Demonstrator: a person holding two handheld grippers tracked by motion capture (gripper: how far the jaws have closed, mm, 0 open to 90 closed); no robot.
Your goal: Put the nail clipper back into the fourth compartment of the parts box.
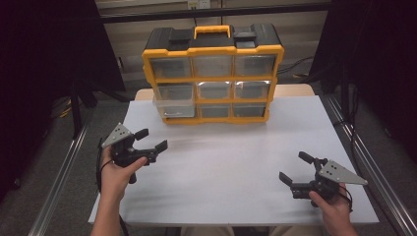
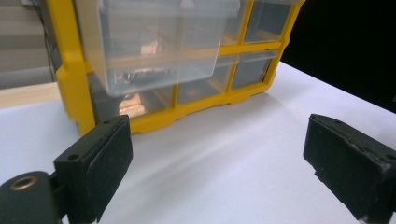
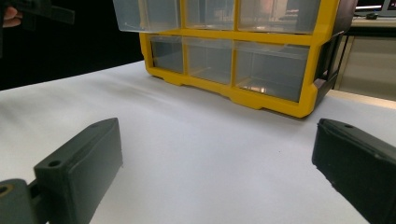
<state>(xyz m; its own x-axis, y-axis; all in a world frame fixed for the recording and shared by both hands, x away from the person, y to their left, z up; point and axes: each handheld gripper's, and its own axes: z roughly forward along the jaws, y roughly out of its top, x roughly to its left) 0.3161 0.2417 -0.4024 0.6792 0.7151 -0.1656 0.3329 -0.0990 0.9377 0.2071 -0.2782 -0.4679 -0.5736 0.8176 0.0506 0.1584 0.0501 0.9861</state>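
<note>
Two grippers, left (image 1: 151, 139) and right (image 1: 295, 167), jaws apart, empty, yellow organizer (image 1: 213, 73), pulled-out drawer (image 1: 173, 104) contents blurred, possibly metal parts, no legible labels

Bare white table (image 1: 221, 167) between both grippers; yellow organizer (image 1: 213, 73) blocks far edge, pulled-out drawer (image 1: 173, 104) juts forward at left.

organizer (image 2: 154, 56) top cut off by frame edge, contents of pulled-out drawer (image 2: 154, 46) blurred, unreadable
</note>
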